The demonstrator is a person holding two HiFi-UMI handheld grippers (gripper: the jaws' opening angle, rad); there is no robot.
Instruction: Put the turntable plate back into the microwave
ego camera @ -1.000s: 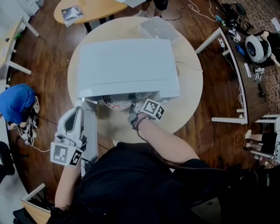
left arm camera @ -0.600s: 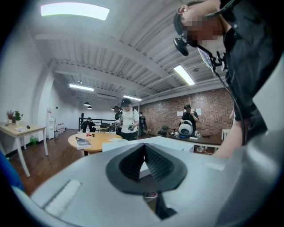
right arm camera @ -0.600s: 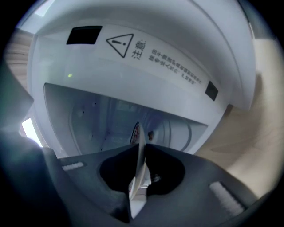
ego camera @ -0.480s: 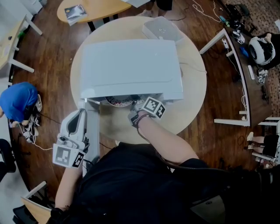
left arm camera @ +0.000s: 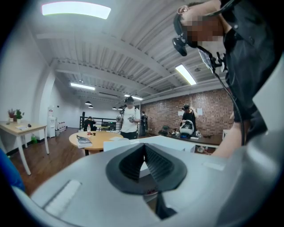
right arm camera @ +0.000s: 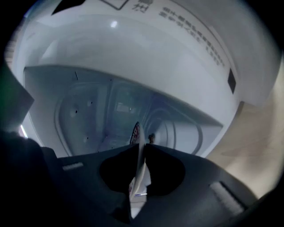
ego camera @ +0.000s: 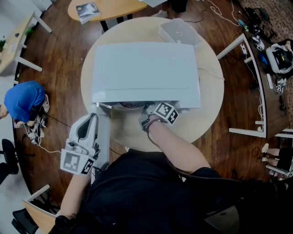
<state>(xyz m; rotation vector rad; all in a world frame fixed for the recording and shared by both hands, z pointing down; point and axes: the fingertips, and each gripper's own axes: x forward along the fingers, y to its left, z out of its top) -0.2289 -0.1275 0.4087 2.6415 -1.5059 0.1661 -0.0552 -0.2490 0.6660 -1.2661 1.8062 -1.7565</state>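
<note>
A white microwave stands on a round table, its door swung open at the front left. My right gripper is at the oven's mouth, shut on the turntable plate. Only a dark sliver of the plate shows under the oven's top edge. In the right gripper view the plate stands edge-on between the jaws of the right gripper, reaching into the pale cavity. My left gripper hangs beside the door, and in its own view the left gripper is shut on nothing.
A clear plastic box sits on the table behind the microwave. A wooden table with a magazine lies beyond. A blue bundle is on the floor at the left, and white desk legs at the right.
The plate has gone deeper into the microwave: its patterned rim showed at the opening before, now only a sliver shows. The left gripper has stayed beside the door.
</note>
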